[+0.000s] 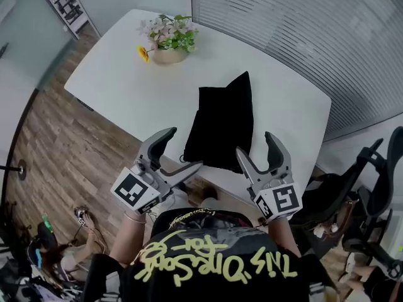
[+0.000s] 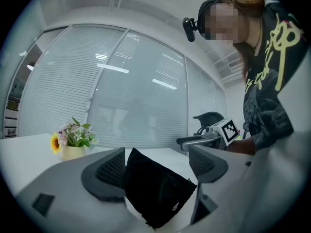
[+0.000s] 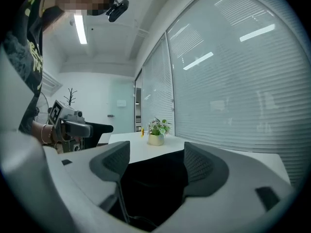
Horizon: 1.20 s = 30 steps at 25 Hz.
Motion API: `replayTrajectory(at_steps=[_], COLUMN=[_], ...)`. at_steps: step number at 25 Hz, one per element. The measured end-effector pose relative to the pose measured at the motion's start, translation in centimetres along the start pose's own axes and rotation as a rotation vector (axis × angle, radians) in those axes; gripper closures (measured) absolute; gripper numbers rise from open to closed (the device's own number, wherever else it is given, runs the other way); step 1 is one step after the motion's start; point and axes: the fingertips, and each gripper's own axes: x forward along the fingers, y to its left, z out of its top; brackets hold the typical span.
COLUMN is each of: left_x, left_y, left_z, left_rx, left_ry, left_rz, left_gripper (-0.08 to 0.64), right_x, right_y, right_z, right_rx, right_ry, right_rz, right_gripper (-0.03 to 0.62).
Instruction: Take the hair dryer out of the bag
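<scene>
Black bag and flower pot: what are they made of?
The black bag looks like soft matte cloth, perhaps velvety: it slumps, creases and gives no shine. The flower pot looks like pale ceramic or plastic, smooth and rigid; I can't tell which.

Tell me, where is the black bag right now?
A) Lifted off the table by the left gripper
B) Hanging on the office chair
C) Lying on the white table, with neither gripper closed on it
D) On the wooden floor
C: the black bag lies on the white table, and the left gripper and the right gripper both sit at its near edge with their jaws apart.
</scene>
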Motion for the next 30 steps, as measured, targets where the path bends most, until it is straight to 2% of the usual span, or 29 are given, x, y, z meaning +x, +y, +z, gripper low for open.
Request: replayTrajectory(at_steps=[10,18,22,26,30], left_x=[1.2,2.4,2.9,2.8,3.2], left_y=[1.1,-0.6,-1.4,-2.2,-2.1], left_z=[-0.4,-5.4,-8.0,-9.7,-10.5], left_rx=[0.08,0.123,0.24,0.325,0.417], left_ry=[0.082,0.213,0.295,0.338,0.367], left_rz=[-0.28,-0.53,-0.589,-0.65,-0.656], left_gripper=[0.156,0.156,0.156,0.156,0.156], right_x=[0.4,-0.9,-1.7,-2.5,-3.3], right_y=[1.1,1.8,2.1,2.8,3.6], right_z=[0.8,-0.1,-0.6,-1.3,-1.8], right_rx=[0.01,0.029,0.041,0.042,0.055], right_ry=[-0.003,0.01,0.011,0.022,0.021], right_rz=[-0.184,-0.325,-0.379,-0.433,-0.473], right_gripper=[0.264,0.263,0.262,0.263,0.262])
